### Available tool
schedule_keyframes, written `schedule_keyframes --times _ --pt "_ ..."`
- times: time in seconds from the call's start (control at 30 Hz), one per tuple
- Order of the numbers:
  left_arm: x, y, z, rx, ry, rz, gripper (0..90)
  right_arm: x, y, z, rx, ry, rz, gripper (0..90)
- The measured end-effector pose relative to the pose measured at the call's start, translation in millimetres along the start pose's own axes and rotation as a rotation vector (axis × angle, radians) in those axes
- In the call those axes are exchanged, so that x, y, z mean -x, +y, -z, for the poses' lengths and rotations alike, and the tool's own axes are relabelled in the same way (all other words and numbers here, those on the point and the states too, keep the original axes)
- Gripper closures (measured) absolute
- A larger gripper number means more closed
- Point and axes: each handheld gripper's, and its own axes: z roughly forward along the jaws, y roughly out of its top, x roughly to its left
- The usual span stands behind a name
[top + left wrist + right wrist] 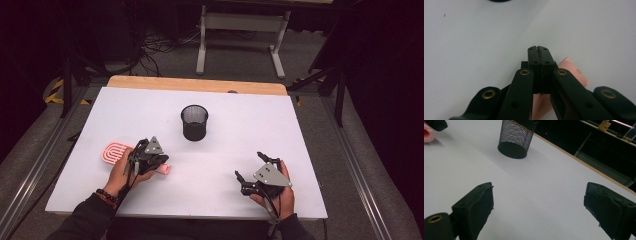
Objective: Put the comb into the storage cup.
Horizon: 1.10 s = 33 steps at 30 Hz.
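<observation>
Down by the pink brush

Now the left tongs (159,161) are sitting closed over the pink brush (114,151) near the tabletop's (300,130) left edge, gripping nothing. Right tongs (250,167) are resting wide open near the front edge. Black cup (194,122) is standing mid-tabletop.

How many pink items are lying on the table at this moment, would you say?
1. The pink comb-like item lies at the table's left, partly under the left gripper, left of the black mesh cup. The gripper might hide something smaller.

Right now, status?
Left gripper shut, above pink brush. Right gripper open, empty. Mesh cup upright, path clear.
</observation>
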Motion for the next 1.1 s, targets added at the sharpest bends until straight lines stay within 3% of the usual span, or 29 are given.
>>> schedule_keyframes --times 0.27,0.47,0.7,1.1 --pt "0.6 -18.9 5.4 -0.047 -0.034 -0.012 89.7 -0.2 0.7 -0.7 -0.002 0.002 0.004 9.6" --pt "-2.2 -30.4 13.0 -0.036 -0.036 -0.008 89.5 -0.2 1.2 -0.7 -0.001 0.005 0.002 9.6" --pt "-1.5 -40.6 19.1 -0.056 -0.046 -0.019 89.6 0.4 0.9 -0.5 -0.001 0.004 0.002 9.5" --pt "-10.6 -63.3 33.7 -0.058 -0.013 0.003 89.0 0.3 0.7 -1.8 -0.009 0.013 0.001 8.9"
